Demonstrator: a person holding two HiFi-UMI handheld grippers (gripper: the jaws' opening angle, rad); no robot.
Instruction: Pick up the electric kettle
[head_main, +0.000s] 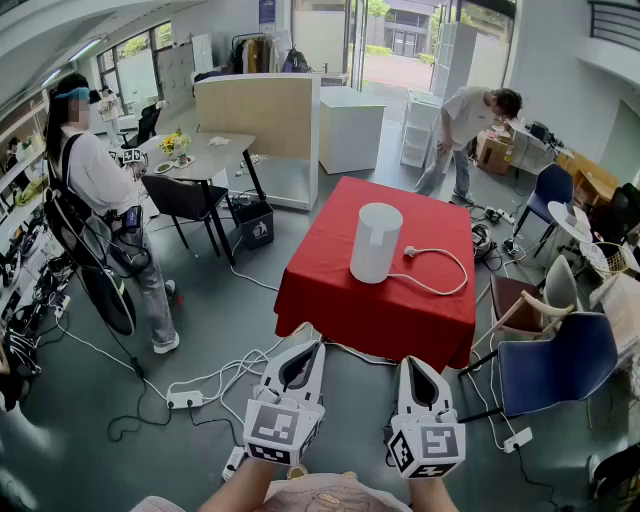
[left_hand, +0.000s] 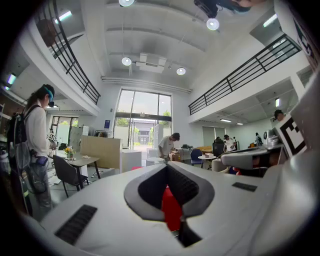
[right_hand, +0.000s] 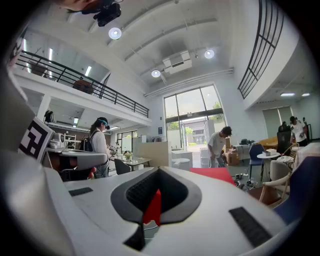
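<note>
Left claw (head_main: 315, 343) and right claw (head_main: 410, 360), head view: low over the floor, well short of the kettle (head_main: 377, 243). It's a plain white matte cylinder, upright mid-table on red cloth (head_main: 335, 295), with a white cord (head_main: 409, 251) looping right.
Left gripper view: ribbed dark pads, tips pressed together, empty.
Right gripper view: same.

I am in a large open-plan office or lab workspace with a double-height ceiling, round ceiling lights (left_hand: 126, 61), a mezzanine edged by a black railing (left_hand: 240, 75) and a tall glass entrance (left_hand: 142, 117). Loose cables and a power strip (head_main: 185, 399) lie on the grey floor (head_main: 210, 320) among a red-clothed table (head_main: 400, 310), a desk (head_main: 215, 155), a wooden partition (head_main: 255, 115) and a blue chair (head_main: 555, 365). One person (head_main: 100, 180) stands by the desk, and another (head_main: 470, 115) bends over near cardboard boxes (head_main: 495, 150).
</note>
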